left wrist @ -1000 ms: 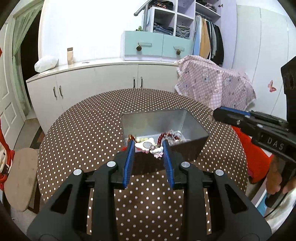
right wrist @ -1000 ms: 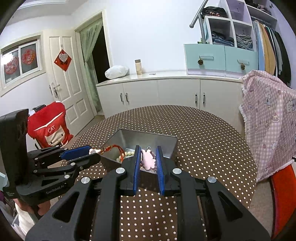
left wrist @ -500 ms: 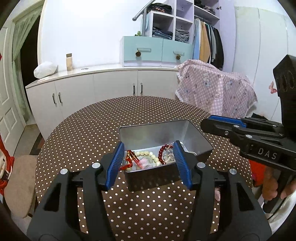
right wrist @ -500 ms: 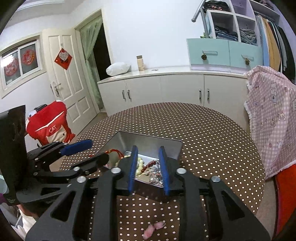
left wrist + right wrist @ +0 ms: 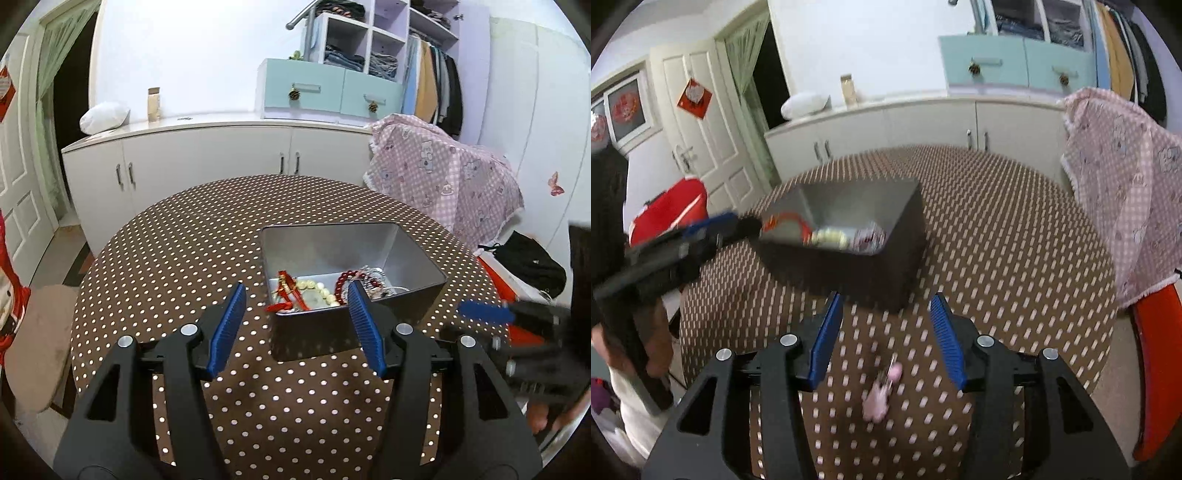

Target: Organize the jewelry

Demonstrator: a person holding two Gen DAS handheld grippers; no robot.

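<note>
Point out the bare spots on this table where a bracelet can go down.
Bare cloth lies left of the metal box, out to the table edge, and behind it toward the white cabinets. In front it is crowded: the left gripper, right gripper and pink charm.

We see round worktop (image 5: 177,258) under brown cloth with white dots. Behind it, white cabinet (image 5: 207,158); on top, white pillow (image 5: 105,117) and small jar (image 5: 153,104) near it. Teal drawers (image 5: 328,92) above. Pink blanket (image 5: 443,177) at right. White door (image 5: 701,140) at left.
</note>
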